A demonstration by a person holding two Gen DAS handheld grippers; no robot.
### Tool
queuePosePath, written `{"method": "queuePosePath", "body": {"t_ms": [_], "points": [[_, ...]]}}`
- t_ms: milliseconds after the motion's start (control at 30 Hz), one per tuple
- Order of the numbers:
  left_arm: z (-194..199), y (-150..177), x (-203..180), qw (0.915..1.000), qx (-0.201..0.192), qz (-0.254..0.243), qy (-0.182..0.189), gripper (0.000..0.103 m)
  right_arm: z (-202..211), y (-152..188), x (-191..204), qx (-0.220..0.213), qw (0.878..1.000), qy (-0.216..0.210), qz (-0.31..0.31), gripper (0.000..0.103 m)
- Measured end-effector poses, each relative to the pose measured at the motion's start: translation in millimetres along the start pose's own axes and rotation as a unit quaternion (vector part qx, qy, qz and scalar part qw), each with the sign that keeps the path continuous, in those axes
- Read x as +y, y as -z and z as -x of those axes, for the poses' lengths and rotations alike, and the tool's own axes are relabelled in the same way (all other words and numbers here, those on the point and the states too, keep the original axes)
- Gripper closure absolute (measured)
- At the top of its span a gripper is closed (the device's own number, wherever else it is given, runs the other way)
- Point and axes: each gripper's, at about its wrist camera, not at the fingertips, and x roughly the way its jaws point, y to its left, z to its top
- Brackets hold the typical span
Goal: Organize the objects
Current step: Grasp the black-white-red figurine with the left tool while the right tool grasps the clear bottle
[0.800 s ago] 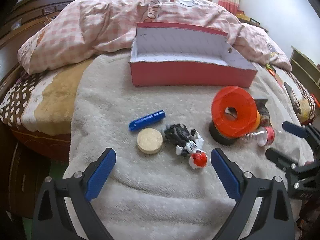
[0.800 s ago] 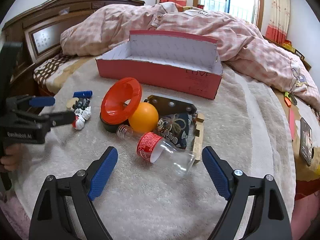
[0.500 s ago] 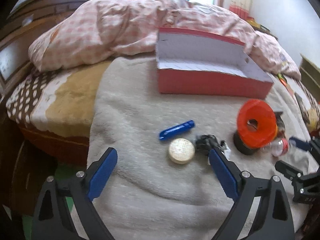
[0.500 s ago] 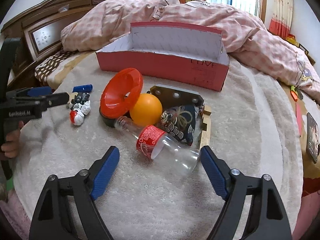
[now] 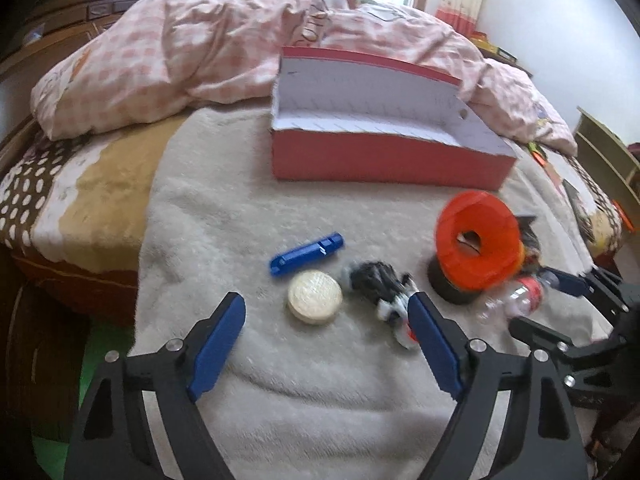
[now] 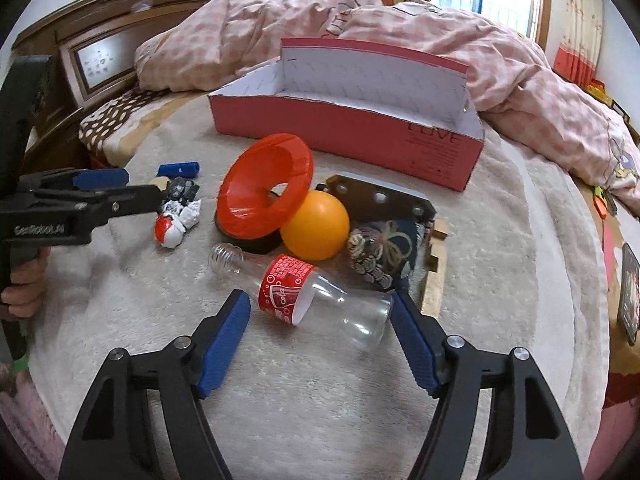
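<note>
An open red box (image 5: 384, 140) (image 6: 352, 120) stands at the back of a cream blanket. In front of it lie a blue stick (image 5: 306, 254), a round beige puck (image 5: 315, 298), a black-and-white toy robot (image 5: 380, 284) (image 6: 176, 216), a red funnel (image 5: 476, 236) (image 6: 266, 192), an orange ball (image 6: 315, 226) and an empty clear cola bottle (image 6: 312, 300). My left gripper (image 5: 328, 344) is open, just short of the puck and the robot. My right gripper (image 6: 320, 344) is open, with the bottle's wide end between its fingertips.
A dark patterned pouch (image 6: 384, 252), a grey plate with holes (image 6: 380, 200) and a wooden piece (image 6: 436, 276) lie right of the ball. A pink checked quilt (image 5: 200, 52) is heaped behind the box. The wooden headboard (image 6: 100, 48) stands at the left; the bed's edge drops off at the left.
My left gripper swung left and then came closer to the puck and robot. My right gripper moved forward, so the bottle now lies between its fingertips.
</note>
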Motion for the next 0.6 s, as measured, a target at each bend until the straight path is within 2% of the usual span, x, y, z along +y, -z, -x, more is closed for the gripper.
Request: {"method": "queuePosePath", "body": {"t_ms": [100, 333, 467, 600], "points": [[4.6, 3.0, -9.5, 0.9995, 0.001, -0.011, 0.029, 0.019, 0.4, -0.4, 4.7, 0.001, 1.0, 0.001, 0.015, 0.029], [-4.2, 7.4, -45.6, 0.9966, 0.005, -0.065, 0.05, 0.019, 16.5, -1.6, 8.8, -0.011, 0.999, -0.003, 0.036, 0.029], [-18.2, 5.9, -55.5, 0.9959, 0.018, -0.085, 0.026, 0.026, 20.5, -3.9, 11.7, -0.014, 0.998, 0.008, 0.064, 0.029], [-30.5, 0.1, -49.7, 0.9969, 0.031, -0.069, 0.023, 0.026, 18.1, -5.9, 20.9, -0.012, 0.994, 0.011, 0.106, 0.029]]}}
